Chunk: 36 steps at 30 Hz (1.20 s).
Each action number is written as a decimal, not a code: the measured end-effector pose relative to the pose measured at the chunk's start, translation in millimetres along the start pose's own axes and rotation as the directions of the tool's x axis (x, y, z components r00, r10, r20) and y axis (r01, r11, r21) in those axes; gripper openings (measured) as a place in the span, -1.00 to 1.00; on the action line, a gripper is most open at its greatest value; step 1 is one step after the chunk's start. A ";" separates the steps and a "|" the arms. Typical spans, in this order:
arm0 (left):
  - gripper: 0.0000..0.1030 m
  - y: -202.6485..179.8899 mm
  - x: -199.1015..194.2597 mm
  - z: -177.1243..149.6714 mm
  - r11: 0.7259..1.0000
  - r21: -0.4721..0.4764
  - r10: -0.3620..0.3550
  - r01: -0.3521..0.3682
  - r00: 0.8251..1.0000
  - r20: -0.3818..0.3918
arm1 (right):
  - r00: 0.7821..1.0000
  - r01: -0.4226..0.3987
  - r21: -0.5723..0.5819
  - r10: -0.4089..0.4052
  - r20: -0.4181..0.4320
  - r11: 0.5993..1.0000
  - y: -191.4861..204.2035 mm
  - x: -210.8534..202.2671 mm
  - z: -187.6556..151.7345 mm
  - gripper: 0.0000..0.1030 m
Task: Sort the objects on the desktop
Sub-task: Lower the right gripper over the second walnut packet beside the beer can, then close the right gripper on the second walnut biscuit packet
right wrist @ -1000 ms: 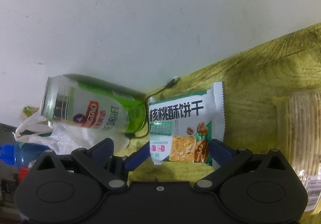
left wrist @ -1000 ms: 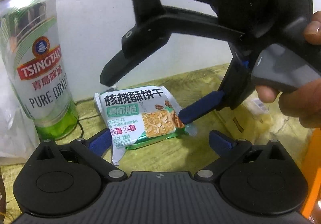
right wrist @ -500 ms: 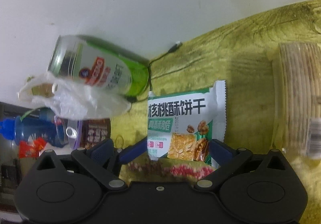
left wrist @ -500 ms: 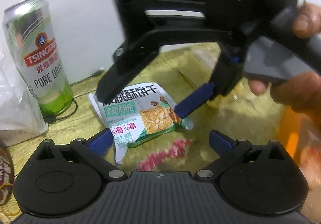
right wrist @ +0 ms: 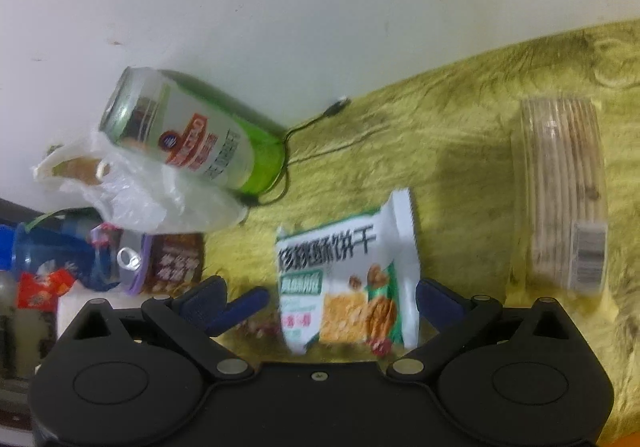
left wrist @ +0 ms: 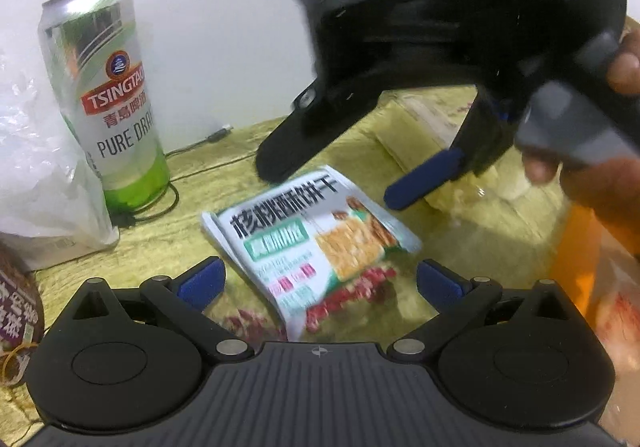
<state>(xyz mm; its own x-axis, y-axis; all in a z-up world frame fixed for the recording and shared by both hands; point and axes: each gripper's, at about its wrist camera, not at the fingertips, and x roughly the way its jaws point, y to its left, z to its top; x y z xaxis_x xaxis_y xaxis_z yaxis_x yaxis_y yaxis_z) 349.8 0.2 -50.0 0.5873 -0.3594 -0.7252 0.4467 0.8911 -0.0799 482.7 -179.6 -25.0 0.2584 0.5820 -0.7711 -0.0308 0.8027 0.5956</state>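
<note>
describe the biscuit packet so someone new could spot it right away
Find the tall green and silver beer can by the white wall. On the yellow tabletop beside it lies the biscuit packet: flat, white and green, bold black lettering, biscuit photo.

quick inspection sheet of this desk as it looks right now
surface: yellow-green patterned desk top, against a white wall.
job's things: biscuit packet lying flat; beer can upright; clear cracker sleeve on its side.
clutter: white plastic bag beside the can; brown-labelled tin; blue bottle; orange item at the right edge.
grippers: left tool open; right tool open, straddling the packet.
cables: thin black cable running around the can's base.
surroundings: a hand holds the right tool.
</note>
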 end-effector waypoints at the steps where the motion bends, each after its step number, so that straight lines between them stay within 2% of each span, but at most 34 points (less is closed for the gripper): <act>1: 0.99 -5.2 15.5 1.3 1.000 -0.005 0.000 0.000 1.000 -0.002 | 1.000 0.005 0.000 -0.005 -0.005 1.000 0.9 4.8 2.8 0.98; 5: 1.00 -5.7 37.8 3.2 0.999 -0.040 -0.017 0.016 1.000 -0.023 | 1.000 0.018 -0.010 -0.018 -0.004 1.000 3.9 15.7 5.6 0.99; 9: 1.00 -2.9 35.6 1.1 0.998 -0.048 -0.035 0.033 0.999 -0.029 | 0.996 -0.058 0.017 0.059 -0.064 0.998 -0.9 17.5 0.7 0.99; 12: 0.99 1.0 28.6 -1.8 0.998 -0.050 -0.038 0.037 0.999 -0.022 | 0.994 -0.082 0.012 0.083 -0.076 0.997 -4.3 12.9 -5.0 0.97; 16: 0.99 3.5 26.2 -2.3 0.999 -0.050 -0.008 0.007 0.999 -0.031 | 0.998 -0.039 0.014 0.040 -0.055 0.999 -4.3 9.9 -8.7 0.95; 20: 0.97 4.6 36.5 0.8 0.998 -0.051 0.028 -0.032 0.997 -0.074 | 0.999 0.034 -0.015 -0.034 -0.034 0.999 4.3 14.3 -9.2 0.94; 23: 0.97 5.5 37.9 3.5 0.998 -0.049 0.025 -0.029 0.997 -0.072 | 0.996 0.080 -0.020 -0.081 -0.041 0.997 5.7 23.2 -8.0 0.94; 25: 0.94 7.4 37.8 5.2 0.998 -0.056 0.020 -0.023 0.998 -0.066 | 0.996 0.080 -0.020 -0.080 -0.040 0.997 4.8 27.4 -8.0 0.94; 31: 0.71 11.3 34.4 9.9 0.998 -0.063 0.020 -0.023 0.999 -0.046 | 0.999 0.043 -0.015 -0.043 -0.030 0.999 4.5 29.6 -8.6 0.64; 36: 0.60 19.9 30.7 13.4 0.995 -0.094 0.030 -0.033 0.999 -0.035 | 1.000 0.027 -0.001 -0.027 -0.013 1.000 -2.1 24.9 -7.4 0.24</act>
<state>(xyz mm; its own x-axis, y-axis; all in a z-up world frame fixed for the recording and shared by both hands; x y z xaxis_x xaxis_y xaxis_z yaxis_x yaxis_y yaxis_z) 385.7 3.2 -64.8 0.5768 -0.3226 -0.7505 0.3615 0.9247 -0.1196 482.1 -165.8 -47.2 0.2470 0.5618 -0.7896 -0.0244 0.8182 0.5745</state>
